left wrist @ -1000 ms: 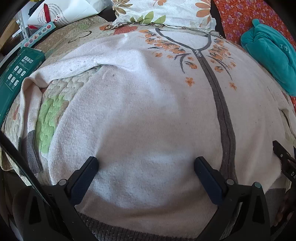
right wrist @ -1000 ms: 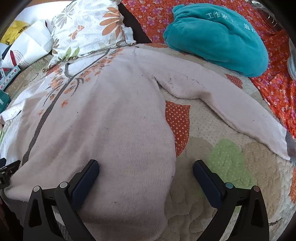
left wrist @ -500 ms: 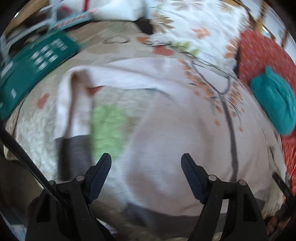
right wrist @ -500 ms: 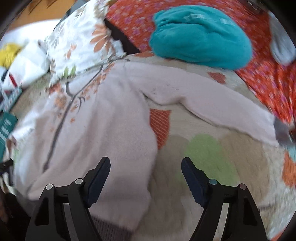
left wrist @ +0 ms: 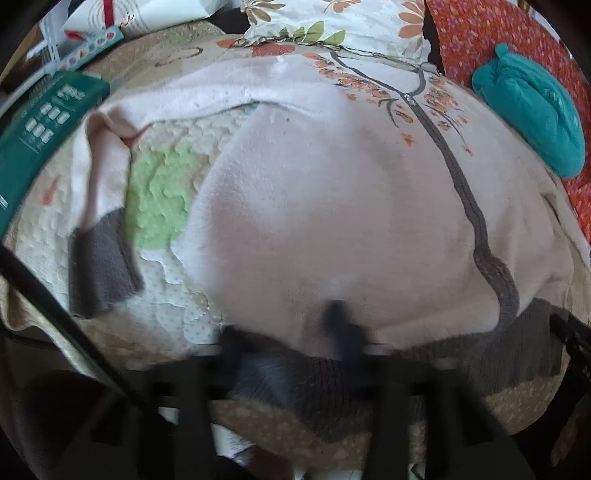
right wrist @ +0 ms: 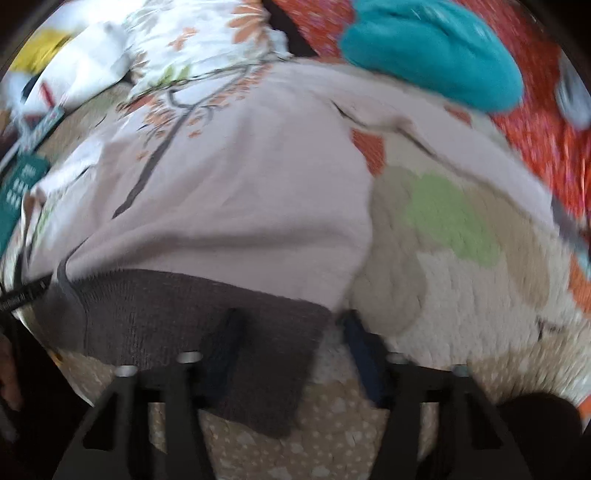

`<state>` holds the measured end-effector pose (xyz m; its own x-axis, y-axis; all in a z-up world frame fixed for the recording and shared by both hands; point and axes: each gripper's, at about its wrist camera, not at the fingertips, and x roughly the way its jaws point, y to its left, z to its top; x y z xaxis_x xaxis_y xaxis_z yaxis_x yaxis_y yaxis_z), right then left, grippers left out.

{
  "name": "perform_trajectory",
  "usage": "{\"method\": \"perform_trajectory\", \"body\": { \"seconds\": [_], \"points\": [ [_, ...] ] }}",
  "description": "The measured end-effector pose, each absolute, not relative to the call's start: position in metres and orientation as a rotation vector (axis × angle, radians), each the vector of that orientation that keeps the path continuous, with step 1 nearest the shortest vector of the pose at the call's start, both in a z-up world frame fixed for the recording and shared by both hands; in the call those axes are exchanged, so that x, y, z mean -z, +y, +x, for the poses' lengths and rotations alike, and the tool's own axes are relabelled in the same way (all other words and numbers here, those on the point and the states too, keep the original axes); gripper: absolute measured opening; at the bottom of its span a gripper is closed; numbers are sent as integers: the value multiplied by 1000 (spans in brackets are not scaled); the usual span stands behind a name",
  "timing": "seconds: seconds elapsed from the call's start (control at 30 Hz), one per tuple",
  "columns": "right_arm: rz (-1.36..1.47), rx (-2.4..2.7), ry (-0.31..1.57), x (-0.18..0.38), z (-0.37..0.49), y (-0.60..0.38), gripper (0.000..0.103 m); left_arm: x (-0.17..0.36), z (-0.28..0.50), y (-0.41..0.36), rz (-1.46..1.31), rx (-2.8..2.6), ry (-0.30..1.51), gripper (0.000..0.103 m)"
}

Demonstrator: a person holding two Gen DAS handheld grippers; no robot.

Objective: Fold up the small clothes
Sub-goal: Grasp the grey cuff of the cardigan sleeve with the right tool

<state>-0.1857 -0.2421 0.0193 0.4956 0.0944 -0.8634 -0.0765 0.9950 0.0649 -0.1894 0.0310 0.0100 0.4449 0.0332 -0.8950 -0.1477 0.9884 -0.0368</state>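
A cream cardigan (left wrist: 332, 206) with a grey zip band down its front and orange flower print near the collar lies spread face-up on a quilted bedspread (left wrist: 159, 192), filling the middle of the left wrist view. Its grey ribbed hem (left wrist: 424, 362) runs along the lower edge of the frame. One sleeve bends down the left side of the frame and ends in a grey cuff (left wrist: 99, 262) resting on the quilt.

The left gripper (left wrist: 291, 343) sits low in the frame at the hem, heavily blurred; its jaws stand close around the hem's left part, but I cannot tell whether they pinch the cloth.

In the right wrist view the right gripper (right wrist: 295, 332) is at the hem's right corner (right wrist: 207, 314). Its jaws are spread a little, one over the grey ribbing, the other just past the cardigan's edge on the bedspread (right wrist: 443, 221).

A teal garment (left wrist: 532, 114) lies at the upper right of the left wrist view on an orange flowered cloth (left wrist: 480, 33). A floral pillow (left wrist: 340, 22) sits at the top, touching the collar. A dark green box (left wrist: 40, 125) lies at the left edge.
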Motion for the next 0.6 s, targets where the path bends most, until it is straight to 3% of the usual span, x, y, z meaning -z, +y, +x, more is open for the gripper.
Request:
{"method": "perform_trajectory", "body": {
  "seconds": [0.03, 0.1, 0.37, 0.47, 0.53, 0.6],
  "points": [
    [40, -122, 1059, -21, -184, -244, 11, -14, -191, 32, -143, -104, 1125, 11],
    [119, -151, 1107, -24, -185, -255, 7, -21, -198, 35, -161, -121, 1140, 11],
    [301, -223, 1387, -1, -239, -284, 6, -19, -236, 33, -189, -112, 1214, 14],
    [389, -250, 1375, 1, -239, -293, 9, -23, -238, 40, -265, -73, 1206, 17],
    [439, -269, 1300, -14, -237, -305, 11, -31, -244, 45, -296, -41, 1172, 24],
    [481, -255, 1218, -32, -233, -323, 23, -43, -250, 48, -308, -27, 1117, 43]
  ]
}}
